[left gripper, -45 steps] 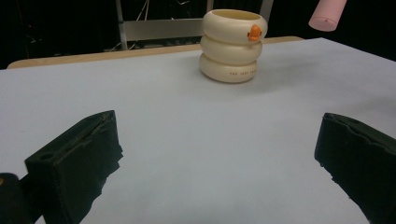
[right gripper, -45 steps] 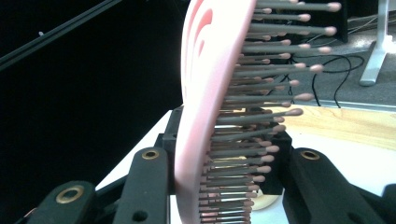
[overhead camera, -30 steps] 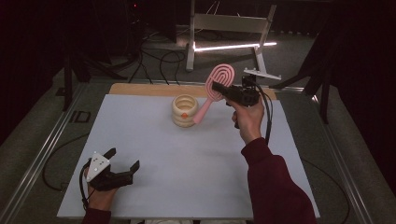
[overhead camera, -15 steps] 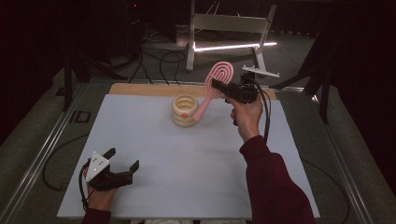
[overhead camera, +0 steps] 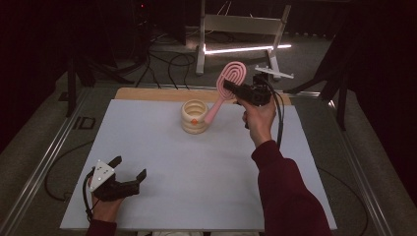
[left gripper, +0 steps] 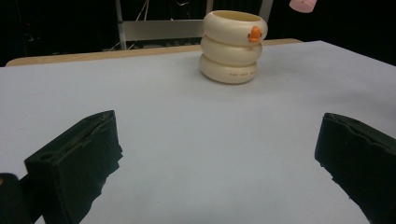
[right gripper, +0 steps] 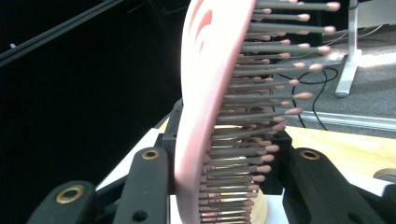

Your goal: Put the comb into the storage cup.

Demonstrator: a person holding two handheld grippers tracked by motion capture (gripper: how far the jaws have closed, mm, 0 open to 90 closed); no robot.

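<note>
right tool (overhead camera: 230, 87) gripping pink hairbrush (overhead camera: 225, 87) at its head | left tool (overhead camera: 129, 170) resting open | brush looking light, stiff; bristles springy, handle steadier

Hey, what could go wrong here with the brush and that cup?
The right gripper grips the brush by its bristled head, so it may twist or slip. Its handle tip sits at the cup rim; a sideways push could tip the cup. The left gripper rests open, far off, not steadying it.
</note>
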